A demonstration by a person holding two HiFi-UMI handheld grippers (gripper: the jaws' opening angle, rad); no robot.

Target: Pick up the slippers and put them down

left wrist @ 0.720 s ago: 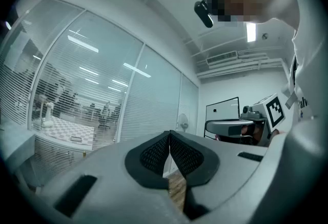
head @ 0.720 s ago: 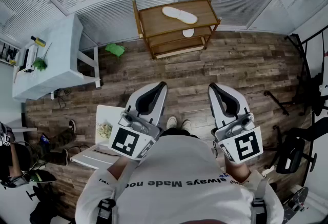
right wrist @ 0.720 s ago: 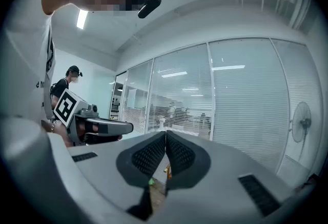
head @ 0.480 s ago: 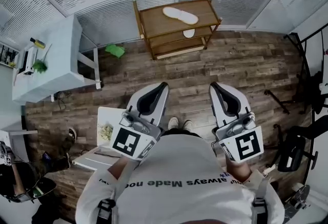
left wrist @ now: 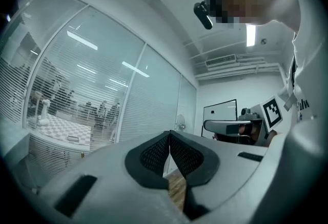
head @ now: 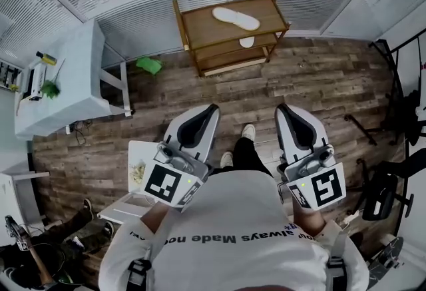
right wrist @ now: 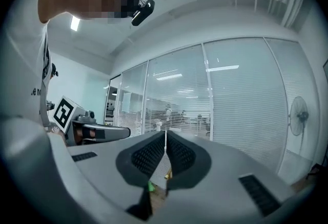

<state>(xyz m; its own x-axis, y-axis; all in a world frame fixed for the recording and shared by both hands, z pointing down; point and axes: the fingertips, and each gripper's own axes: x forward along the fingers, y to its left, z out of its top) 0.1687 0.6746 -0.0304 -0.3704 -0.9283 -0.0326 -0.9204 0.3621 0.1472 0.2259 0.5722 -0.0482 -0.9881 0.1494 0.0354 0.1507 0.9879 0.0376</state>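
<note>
Slippers [head: 234, 18] lie on the wooden rack [head: 200, 23], well apart from left gripper [head: 212, 110] and right gripper [head: 280, 108], fingers closed and empty.

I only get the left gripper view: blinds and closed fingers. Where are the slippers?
Observer: The head view shows one slipper lying on top of a wooden shelf against the window wall, across the floor from the person.
Operator: And the other one?
Observer: A white shape on the tier below looks like the second slipper. Only its end shows.
Operator: Is the right gripper holding anything?
Observer: No. In the right gripper view, the right gripper has its fingers together with nothing between them.
</note>
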